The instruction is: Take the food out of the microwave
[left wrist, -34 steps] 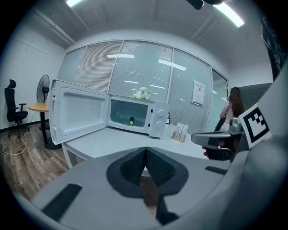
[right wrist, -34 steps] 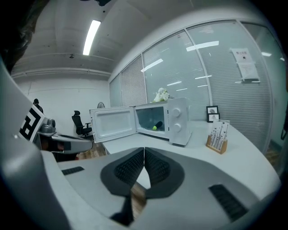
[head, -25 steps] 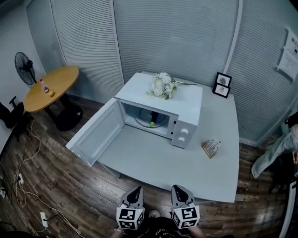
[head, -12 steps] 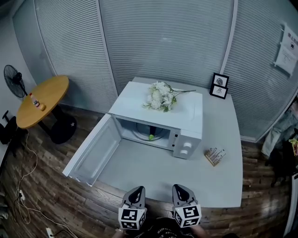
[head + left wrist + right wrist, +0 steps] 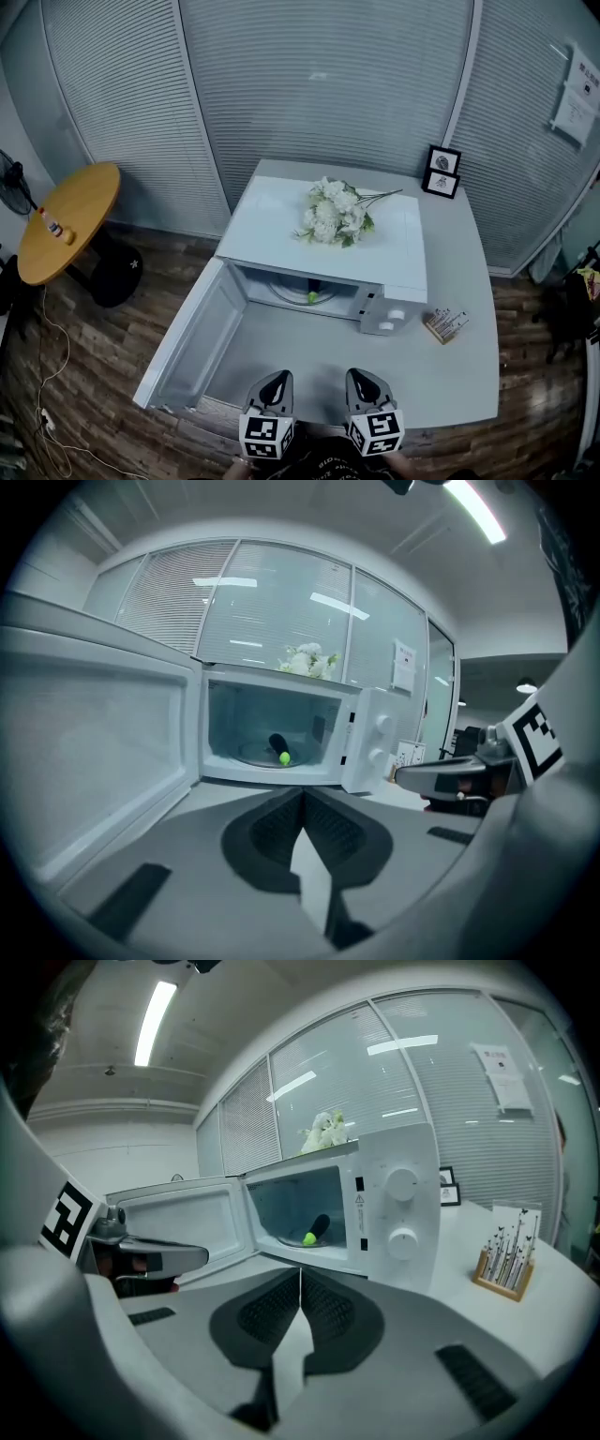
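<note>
Food [image 5: 312,296] lies inside the open microwave [image 5: 328,234], centre frame. Left gripper [image 5: 275,382] and right gripper [image 5: 364,380] at bottom centre: both sets of jaws pressed together, empty, well apart from the food, over the surface's [image 5: 450,375] lower edge.

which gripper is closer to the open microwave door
Left. The left gripper hovers just right of the open microwave door, near its outer edge. The right gripper is on the left gripper's other side, farther right of the door.
</note>
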`<action>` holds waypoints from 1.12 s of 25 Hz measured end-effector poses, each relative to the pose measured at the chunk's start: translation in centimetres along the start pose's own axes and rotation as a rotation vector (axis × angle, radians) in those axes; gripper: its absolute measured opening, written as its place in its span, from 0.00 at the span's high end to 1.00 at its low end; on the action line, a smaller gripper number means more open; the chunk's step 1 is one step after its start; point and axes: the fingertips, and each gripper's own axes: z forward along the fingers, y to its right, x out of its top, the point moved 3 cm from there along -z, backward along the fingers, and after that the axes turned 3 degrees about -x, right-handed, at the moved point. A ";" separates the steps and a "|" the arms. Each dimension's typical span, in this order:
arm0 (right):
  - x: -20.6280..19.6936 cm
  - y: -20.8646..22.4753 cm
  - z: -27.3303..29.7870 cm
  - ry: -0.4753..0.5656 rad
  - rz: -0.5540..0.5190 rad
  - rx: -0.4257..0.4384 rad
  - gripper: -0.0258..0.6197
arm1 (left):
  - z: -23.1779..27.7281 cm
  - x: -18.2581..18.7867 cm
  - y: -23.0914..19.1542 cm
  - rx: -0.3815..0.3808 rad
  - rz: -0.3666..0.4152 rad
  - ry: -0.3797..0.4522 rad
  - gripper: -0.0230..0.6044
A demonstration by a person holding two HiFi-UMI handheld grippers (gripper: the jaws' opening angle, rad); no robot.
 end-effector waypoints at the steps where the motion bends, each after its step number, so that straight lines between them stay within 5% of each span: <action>1: 0.2 -0.2 0.6 -0.001 0.002 -0.010 0.95 | 0.4 0.3 -0.6 -0.008 0.003 0.002 0.95; 20: 4.4 -2.4 9.4 0.020 0.044 -0.134 0.94 | 4.3 2.3 -6.6 -0.159 0.071 -0.002 0.95; 23: 5.0 -2.8 10.7 0.016 0.050 -0.114 0.78 | 4.3 2.1 -7.0 -0.160 0.064 -0.008 0.95; 28: 5.8 -3.2 12.5 0.005 0.049 -0.085 0.71 | 4.3 1.8 -7.2 -0.154 0.044 -0.013 0.95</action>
